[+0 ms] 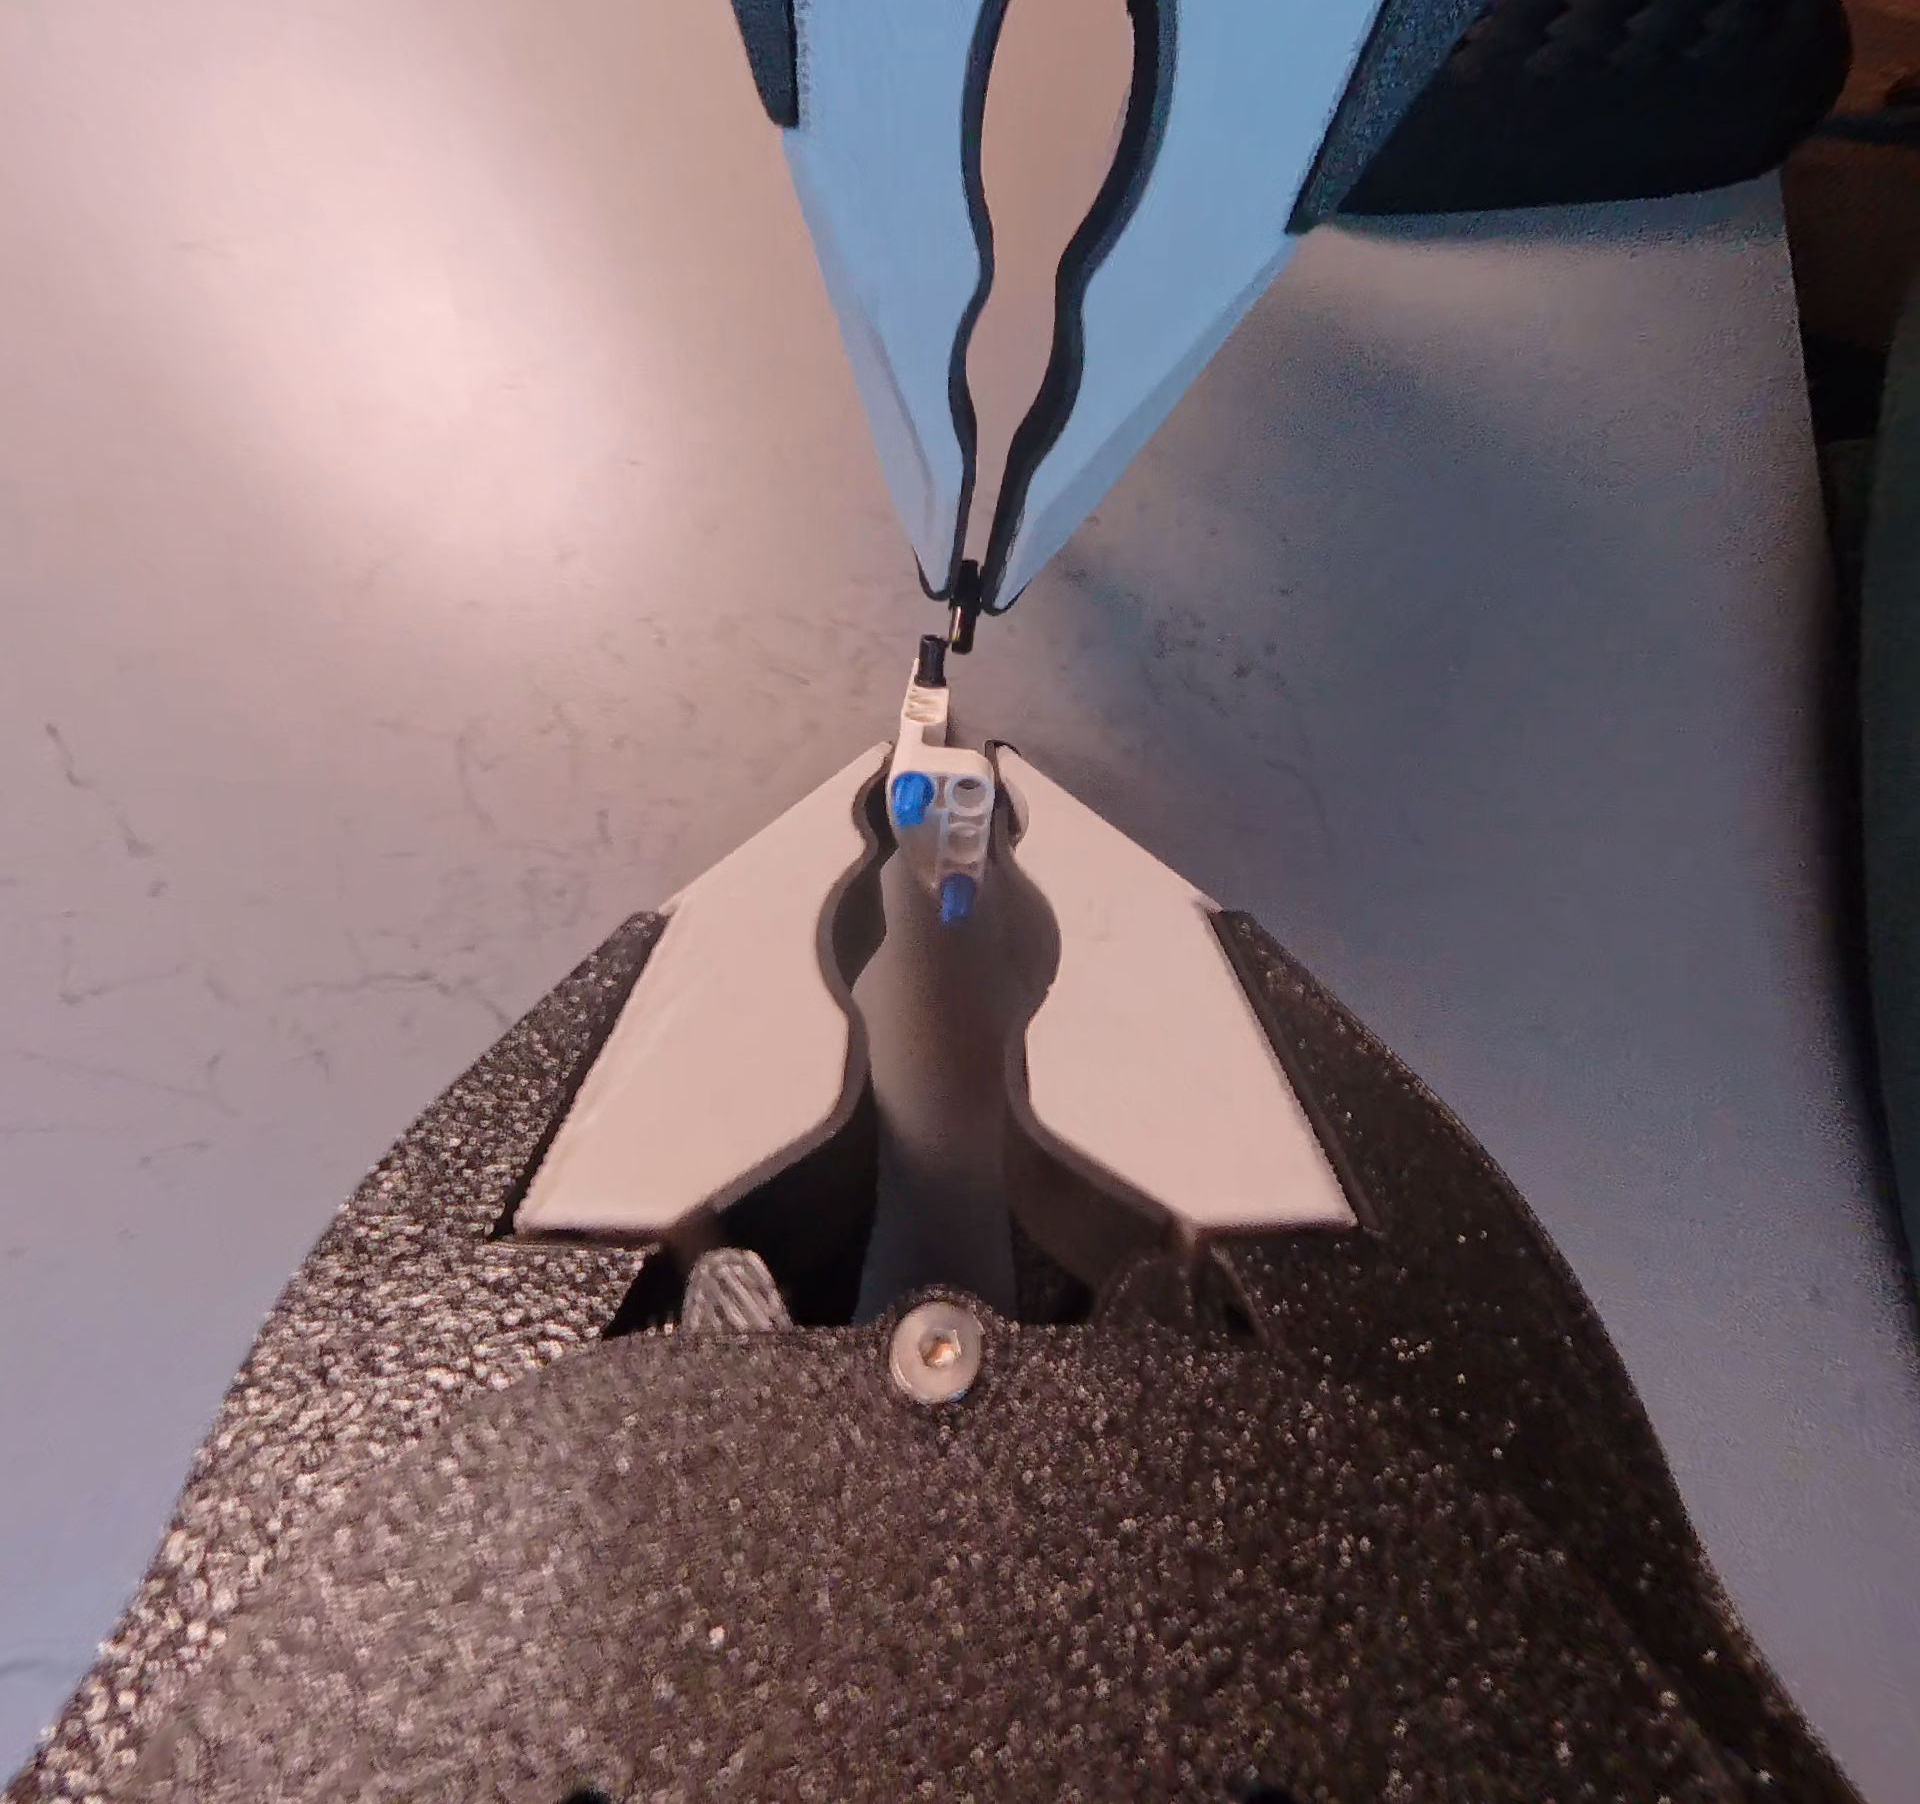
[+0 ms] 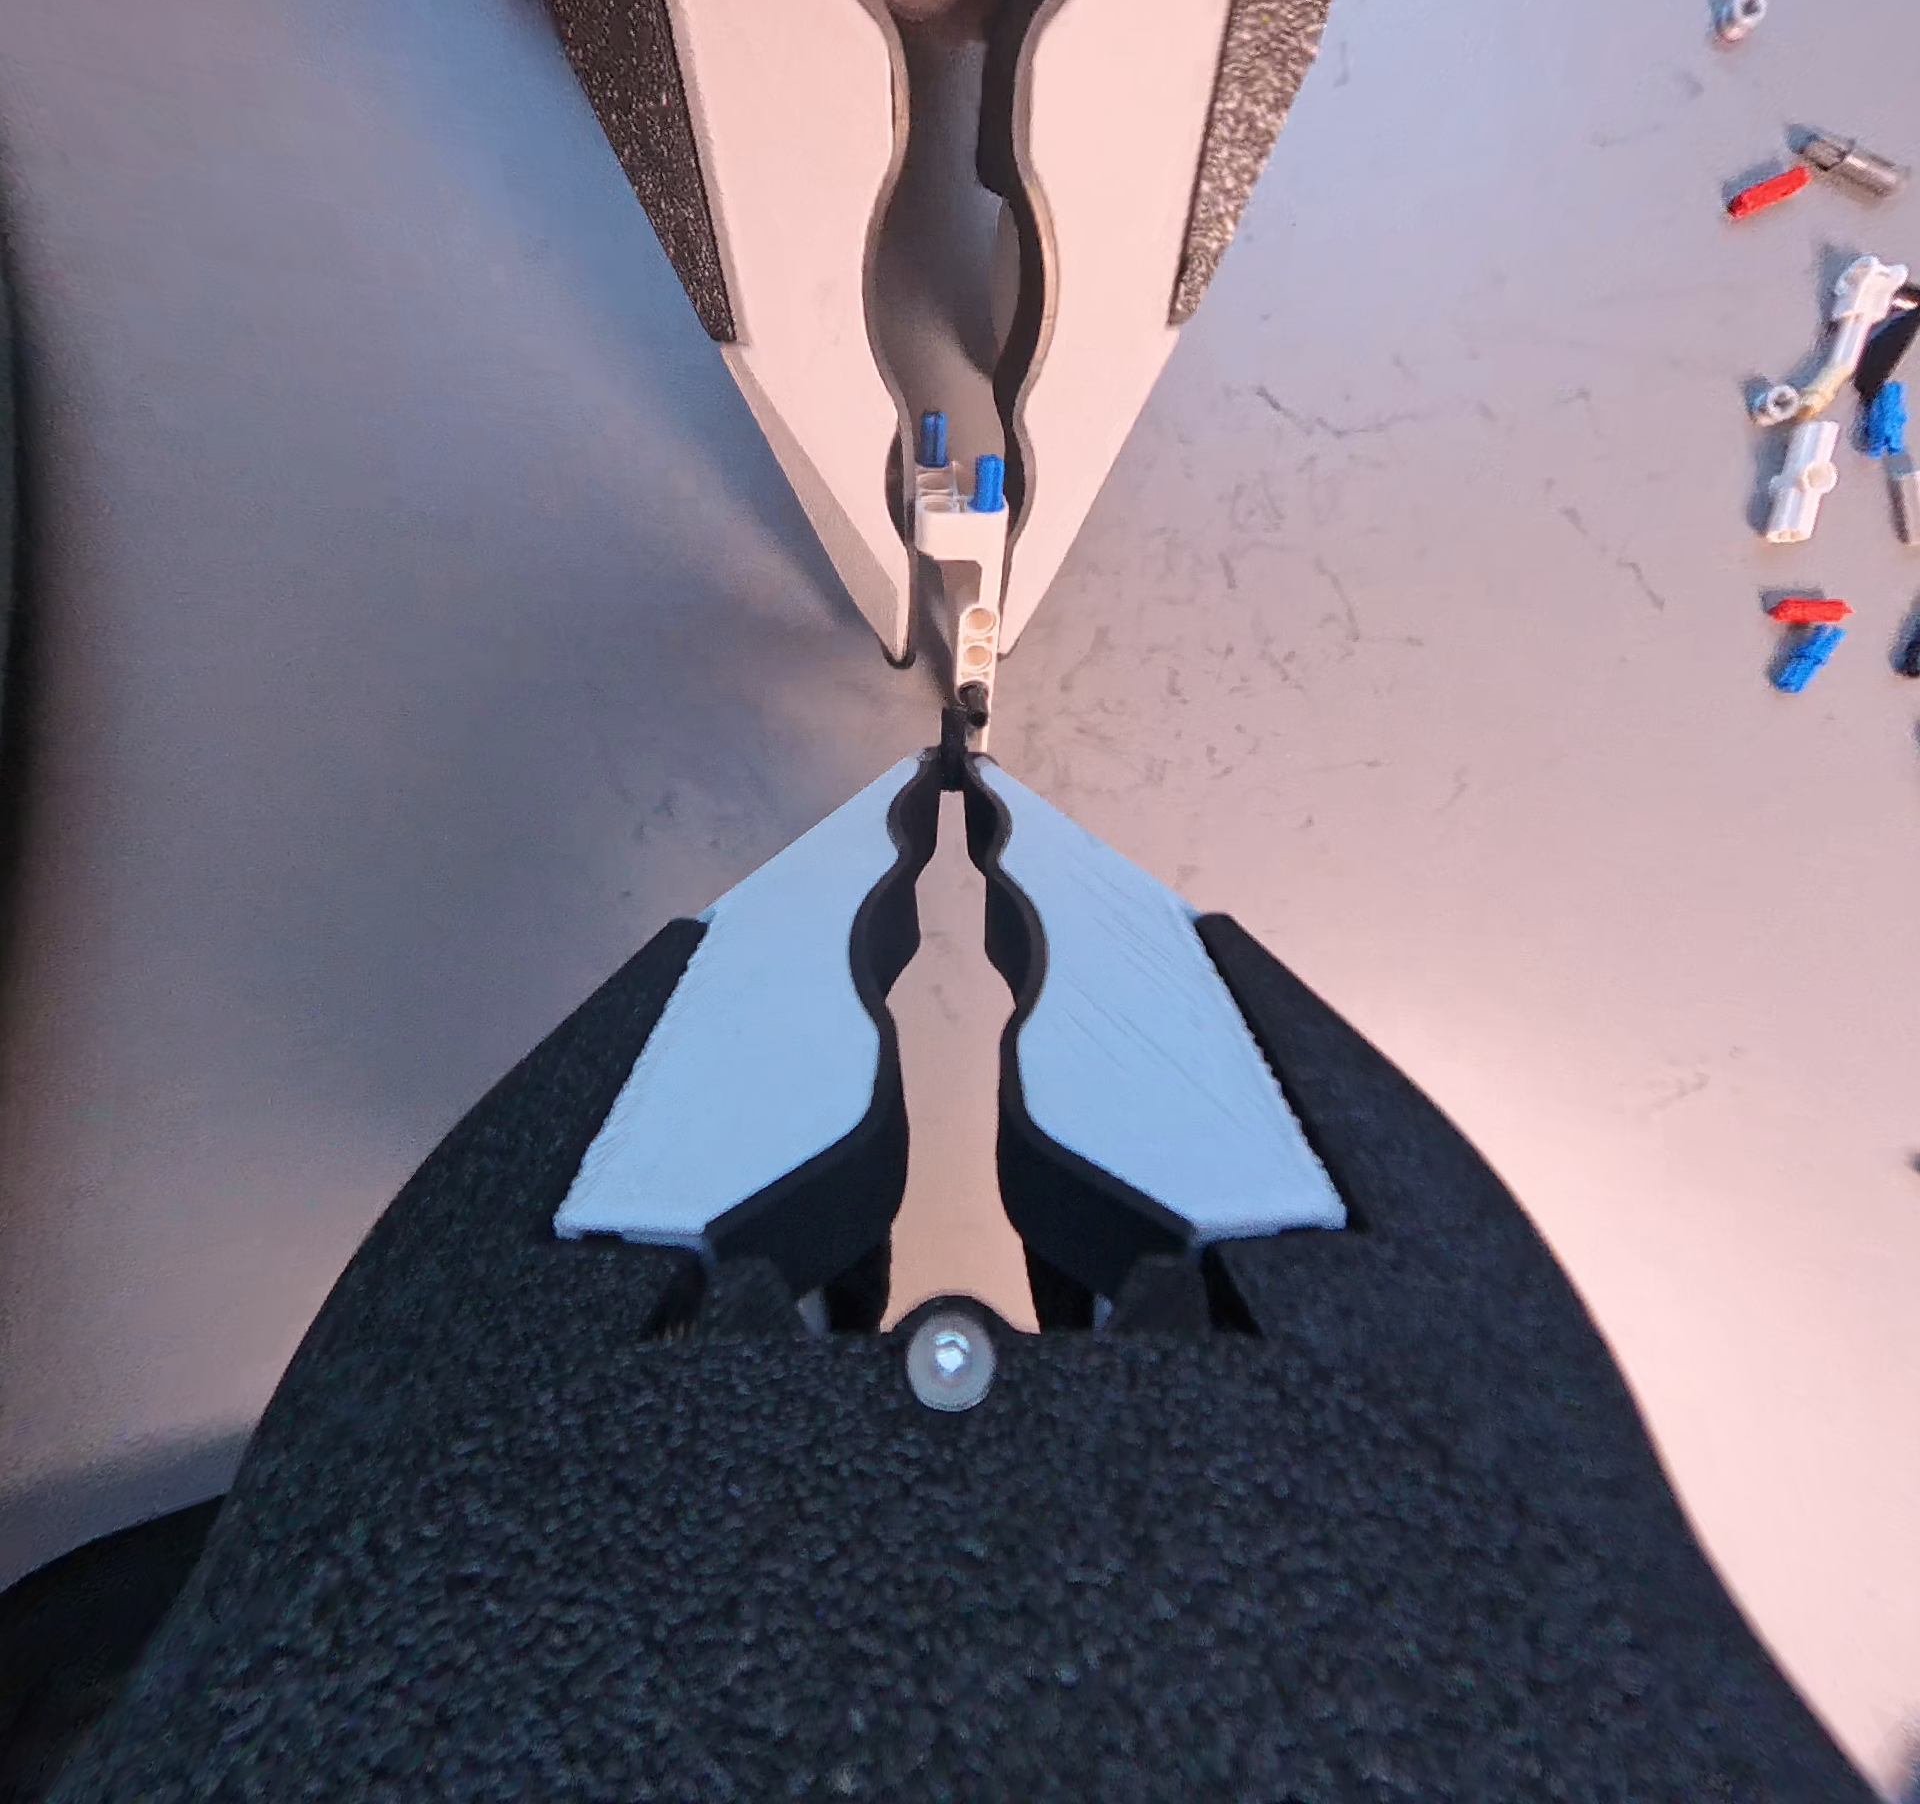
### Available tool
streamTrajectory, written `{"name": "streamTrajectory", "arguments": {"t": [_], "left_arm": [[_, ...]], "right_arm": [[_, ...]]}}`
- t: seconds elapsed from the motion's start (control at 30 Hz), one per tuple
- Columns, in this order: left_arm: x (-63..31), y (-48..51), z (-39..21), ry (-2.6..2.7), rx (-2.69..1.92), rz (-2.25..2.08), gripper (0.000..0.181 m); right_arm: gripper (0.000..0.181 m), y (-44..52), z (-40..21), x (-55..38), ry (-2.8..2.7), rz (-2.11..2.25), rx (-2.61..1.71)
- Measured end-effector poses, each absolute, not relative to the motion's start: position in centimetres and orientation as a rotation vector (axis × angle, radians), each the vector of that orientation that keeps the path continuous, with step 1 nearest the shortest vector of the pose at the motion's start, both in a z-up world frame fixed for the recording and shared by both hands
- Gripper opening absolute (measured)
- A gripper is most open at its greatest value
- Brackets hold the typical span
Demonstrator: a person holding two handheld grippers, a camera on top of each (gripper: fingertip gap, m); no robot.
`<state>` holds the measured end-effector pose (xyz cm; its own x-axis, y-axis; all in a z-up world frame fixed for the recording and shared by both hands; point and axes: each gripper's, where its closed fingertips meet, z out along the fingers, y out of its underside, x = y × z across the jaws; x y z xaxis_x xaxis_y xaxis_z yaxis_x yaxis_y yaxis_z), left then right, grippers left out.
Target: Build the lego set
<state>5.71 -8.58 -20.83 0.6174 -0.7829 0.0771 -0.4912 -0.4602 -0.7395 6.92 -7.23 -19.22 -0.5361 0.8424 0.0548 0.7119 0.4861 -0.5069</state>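
Tip to tip above the table (image 1: 416, 404), the left tool (image 1: 951, 767) pinches a white beam (image 1: 940, 798), long axis toward 12 o'clock; the right tool (image 2: 951, 767) pinches a black pin (image 2: 951, 731).

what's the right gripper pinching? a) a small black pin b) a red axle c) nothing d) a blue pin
a: the right gripper is shut on a small black pin at its fingertips, aimed at the end of the white beam that the left gripper holds; both blue pins sit in that beam.
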Motion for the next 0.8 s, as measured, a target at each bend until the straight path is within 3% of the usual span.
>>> {"name": "streamTrajectory", "arguments": {"t": [0.2,0.8], "left_arm": [[5.7,-8.7,-20.4,0.996,-2.135,-0.557,0.027],[8.0,-10.3,-14.9,0.863,-1.919,-1.035,0.004]], "right_arm": [[0.004,-7.7,-17.6,7.9,-2.209,0.969,-1.361],[0.004,-9.9,-14.9,7.2,-2.129,1.024,-1.137]]}}
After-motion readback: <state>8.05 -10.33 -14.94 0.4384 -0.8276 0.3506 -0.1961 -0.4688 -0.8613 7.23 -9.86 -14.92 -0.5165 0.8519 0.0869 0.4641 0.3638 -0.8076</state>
